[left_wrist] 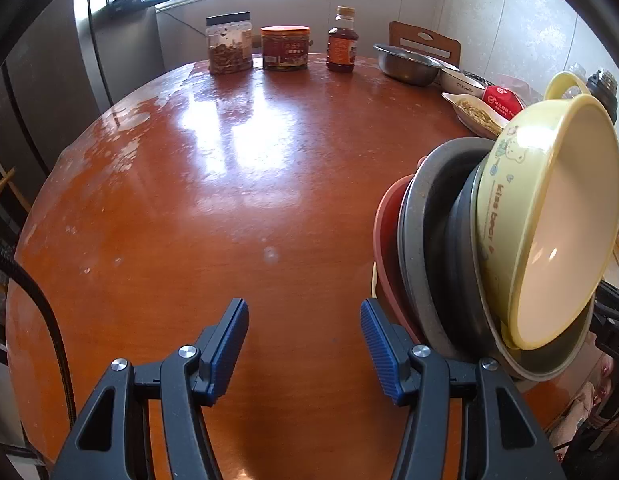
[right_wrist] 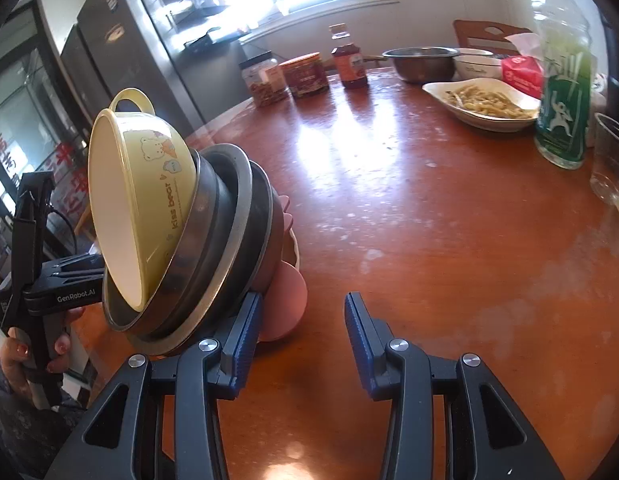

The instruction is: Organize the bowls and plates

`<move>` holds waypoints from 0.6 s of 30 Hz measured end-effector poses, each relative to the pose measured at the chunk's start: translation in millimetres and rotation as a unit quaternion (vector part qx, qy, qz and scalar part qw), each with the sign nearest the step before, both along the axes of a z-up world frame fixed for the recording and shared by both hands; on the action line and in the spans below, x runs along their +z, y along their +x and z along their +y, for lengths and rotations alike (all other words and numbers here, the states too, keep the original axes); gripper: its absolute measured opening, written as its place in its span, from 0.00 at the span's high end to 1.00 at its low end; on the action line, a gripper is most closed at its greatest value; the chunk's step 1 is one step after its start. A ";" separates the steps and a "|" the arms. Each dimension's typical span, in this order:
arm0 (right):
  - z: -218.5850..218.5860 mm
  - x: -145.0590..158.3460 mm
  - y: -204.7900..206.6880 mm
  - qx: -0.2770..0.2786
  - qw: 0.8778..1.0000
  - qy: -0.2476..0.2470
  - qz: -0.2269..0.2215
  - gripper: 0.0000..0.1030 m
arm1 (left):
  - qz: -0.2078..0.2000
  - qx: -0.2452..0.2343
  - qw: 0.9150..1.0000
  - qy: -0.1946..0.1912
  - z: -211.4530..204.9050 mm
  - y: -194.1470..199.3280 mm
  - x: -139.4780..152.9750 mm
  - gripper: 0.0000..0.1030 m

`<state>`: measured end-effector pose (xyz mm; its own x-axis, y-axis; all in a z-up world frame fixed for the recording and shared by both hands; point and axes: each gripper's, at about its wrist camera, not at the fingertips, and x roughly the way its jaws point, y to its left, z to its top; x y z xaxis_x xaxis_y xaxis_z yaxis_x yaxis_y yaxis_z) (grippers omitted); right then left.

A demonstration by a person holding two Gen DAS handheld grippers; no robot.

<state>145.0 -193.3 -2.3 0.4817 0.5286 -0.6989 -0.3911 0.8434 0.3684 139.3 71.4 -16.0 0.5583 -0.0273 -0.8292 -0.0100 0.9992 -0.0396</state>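
A tilted stack stands on edge over the round wooden table [left_wrist: 229, 200], its mouths turned back toward the person. Innermost is a yellow "kiss bear" bowl [left_wrist: 509, 216] [right_wrist: 149, 184], nested in dark grey bowls [left_wrist: 437, 240] [right_wrist: 225, 216], with a pink plate [left_wrist: 385, 232] [right_wrist: 285, 300] outermost. My left gripper [left_wrist: 303, 306] is open and empty, and its right finger lies against the stack's lower edge. My right gripper [right_wrist: 303, 300] is open and empty too, its left finger against the stack's other side. Whether the stack touches the table is hidden.
At the far edge stand a clear jar [left_wrist: 228, 44], a red tin [left_wrist: 285, 48] and a sauce bottle [left_wrist: 341, 40]. To the right are a steel bowl [left_wrist: 407, 64], a white bowl [left_wrist: 461, 82], a dish of food [right_wrist: 485, 102], a green bottle [right_wrist: 563, 92] and a plastic cup [right_wrist: 609, 156].
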 end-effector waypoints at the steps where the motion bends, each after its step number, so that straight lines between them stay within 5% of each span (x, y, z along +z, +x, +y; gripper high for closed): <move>1: -4.4 -0.5 0.5 -0.003 1.000 0.002 0.000 0.56 | 0.000 -0.002 1.000 0.003 -3.9 2.1 0.1 0.44; 18: -21.3 0.0 1.7 -0.027 1.000 0.005 0.006 0.56 | 0.000 -0.010 1.000 -0.005 -17.1 12.9 -2.7 0.44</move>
<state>146.7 -214.6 -2.3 0.5017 0.5087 -0.6997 -0.3400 0.8597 0.3813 152.2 54.3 -18.6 0.5579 -0.0462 -0.8286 0.0093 0.9987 -0.0495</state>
